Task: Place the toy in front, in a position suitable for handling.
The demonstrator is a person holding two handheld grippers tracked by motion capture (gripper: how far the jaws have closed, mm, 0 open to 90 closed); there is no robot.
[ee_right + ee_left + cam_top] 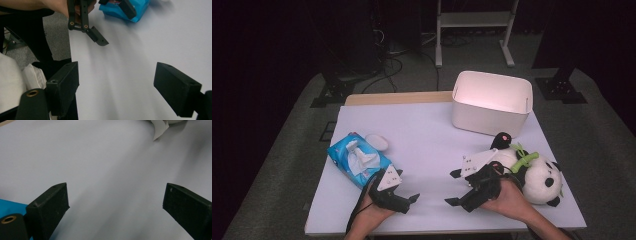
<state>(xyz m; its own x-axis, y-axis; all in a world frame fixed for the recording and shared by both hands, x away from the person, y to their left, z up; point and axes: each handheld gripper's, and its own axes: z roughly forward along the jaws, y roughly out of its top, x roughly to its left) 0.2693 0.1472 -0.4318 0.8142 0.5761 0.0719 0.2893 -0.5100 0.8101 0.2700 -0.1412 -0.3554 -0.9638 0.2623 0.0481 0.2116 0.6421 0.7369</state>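
Note:
My left gripper rests open on the front left of the white table, right beside a blue tissue pack. In the left gripper view its jaws stand wide apart over bare tabletop, with the pack's blue corner at lower left. My right gripper is open too, facing left, just in front of a panda plush. Its own view shows the spread jaws empty, and farther off the left gripper and the tissue pack.
A white bin stands at the back right. A small white oval object lies behind the tissue pack. A white tag hangs in at the top of the left gripper view. Dark stands and cables sit on the floor beyond the table.

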